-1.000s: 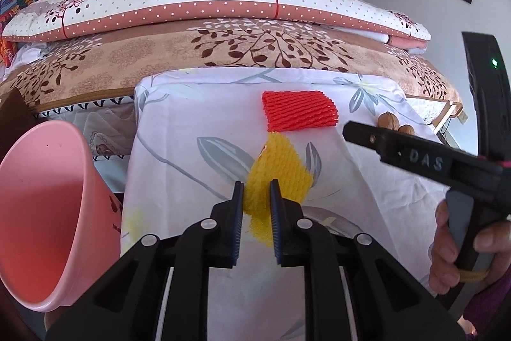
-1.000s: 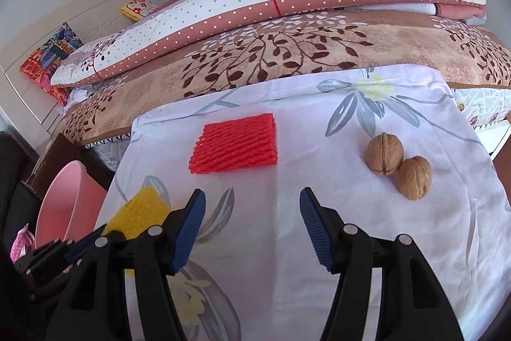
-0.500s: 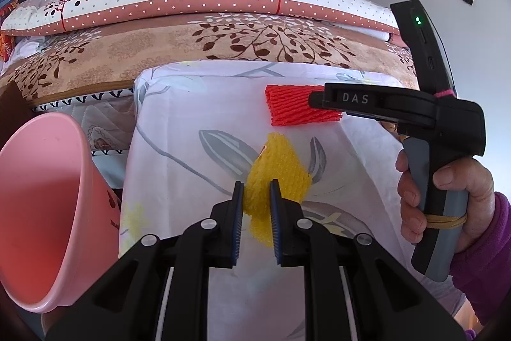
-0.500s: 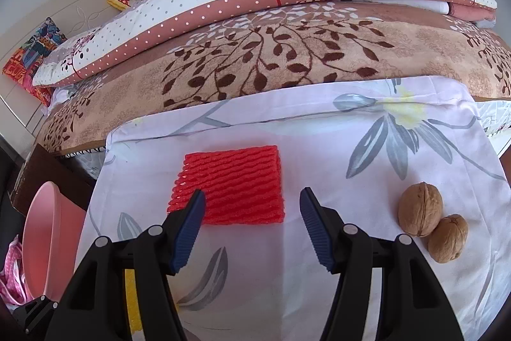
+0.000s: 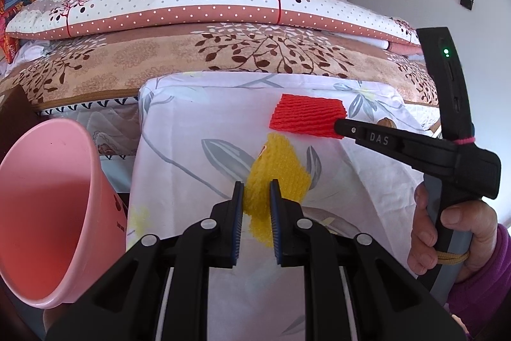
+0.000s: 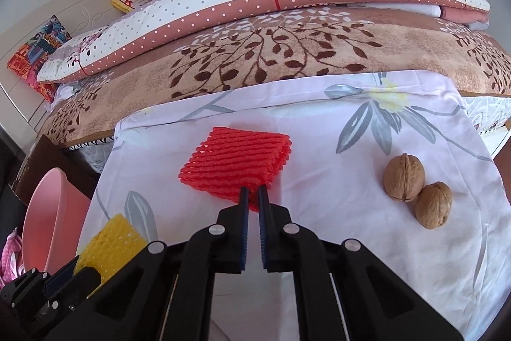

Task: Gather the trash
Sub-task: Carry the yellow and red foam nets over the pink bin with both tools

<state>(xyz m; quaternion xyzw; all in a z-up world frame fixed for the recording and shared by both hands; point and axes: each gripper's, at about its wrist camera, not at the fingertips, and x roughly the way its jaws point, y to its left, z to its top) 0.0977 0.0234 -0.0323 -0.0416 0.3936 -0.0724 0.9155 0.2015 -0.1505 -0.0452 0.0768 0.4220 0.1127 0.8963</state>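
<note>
Red foam net: the flat, ribbed red foam-mesh fruit sleeve (image 6: 236, 163) lies on the white cloth with grey leaf print (image 6: 335, 181), at 12 o'clock from the right tongs; its long axis runs from 8 to 2 o'clock in the right wrist view, ribs along that axis, near corner towards the camera.
Yellow foam net: the yellow foam-mesh sleeve (image 5: 274, 178) is on the same cloth, pointing from the left tongs towards 1 o'clock, its far end a blunt tip.
Right tongs: the black right gripper with blue pads (image 6: 252, 197) has its jaws pressed nearly together, pinching the near corner of the red net; a sliver of red shows between the pads.
Left tongs: the black left gripper (image 5: 257, 197) stands narrowly parted, clamped on the near part of the yellow net, which bulges out beyond both pads.
Left view only: the person's hand (image 5: 447, 232) in a purple sleeve (image 5: 479, 283) around the right tool's handle at 4 o'clock, and the full mouth of the pink plastic bin (image 5: 48, 206) at 8 o'clock.
Right view only: two brown walnuts (image 6: 415, 187), touching each other at 3 o'clock, well apart from the red net; the bin shows only as a rim at 9 o'clock.
</note>
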